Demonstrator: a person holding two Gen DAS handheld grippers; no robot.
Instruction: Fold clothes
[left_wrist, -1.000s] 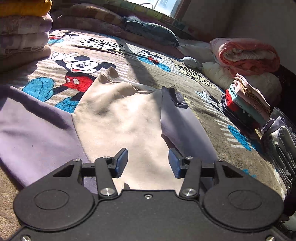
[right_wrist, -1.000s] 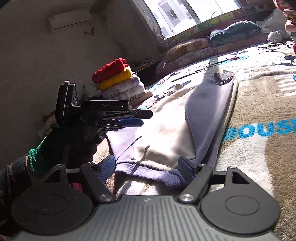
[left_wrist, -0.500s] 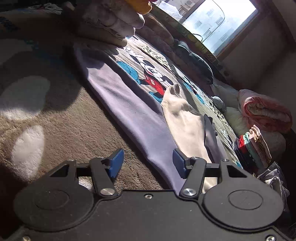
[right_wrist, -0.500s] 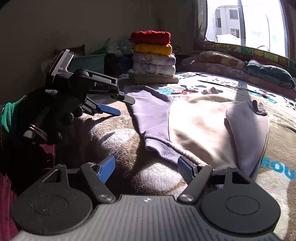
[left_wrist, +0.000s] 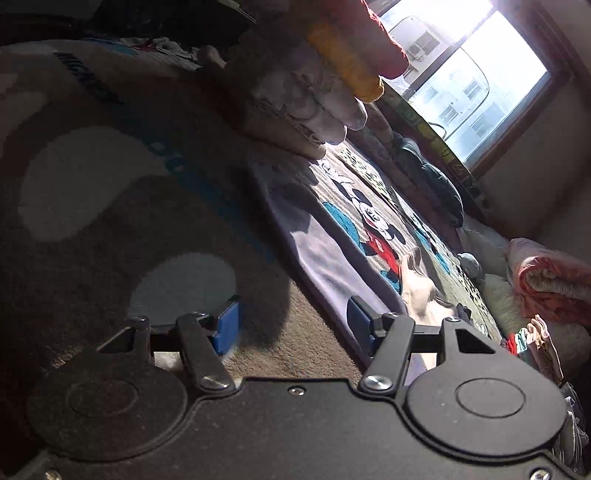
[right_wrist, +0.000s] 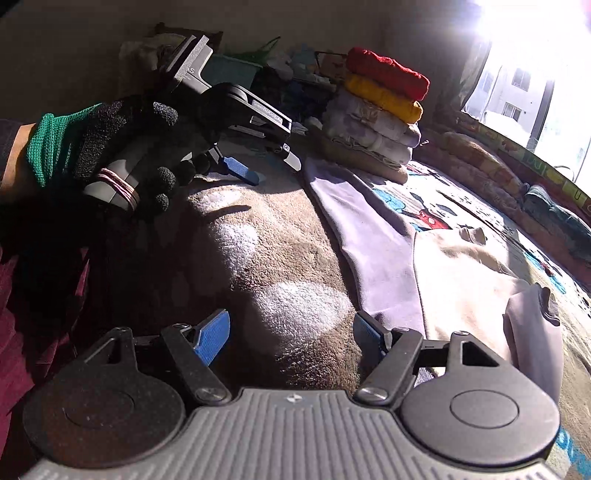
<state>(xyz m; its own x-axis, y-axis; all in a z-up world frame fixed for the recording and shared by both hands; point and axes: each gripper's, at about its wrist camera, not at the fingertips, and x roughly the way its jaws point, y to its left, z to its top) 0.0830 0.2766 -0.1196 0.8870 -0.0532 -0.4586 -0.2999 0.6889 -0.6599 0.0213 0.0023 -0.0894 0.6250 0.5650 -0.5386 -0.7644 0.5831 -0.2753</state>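
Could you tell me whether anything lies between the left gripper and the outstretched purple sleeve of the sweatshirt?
Nothing visible does. The left gripper, open, hovers over bare blanket, and the purple sleeve lies flat just beyond it. The stack of folded clothes sits past the cuff, not in the path.

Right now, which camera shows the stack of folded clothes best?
The right wrist view: the stack of folded clothes stands whole and sunlit, red on top, yellow beneath. The left wrist view shows the stack close, dark, tilted and cut off at the frame's top.
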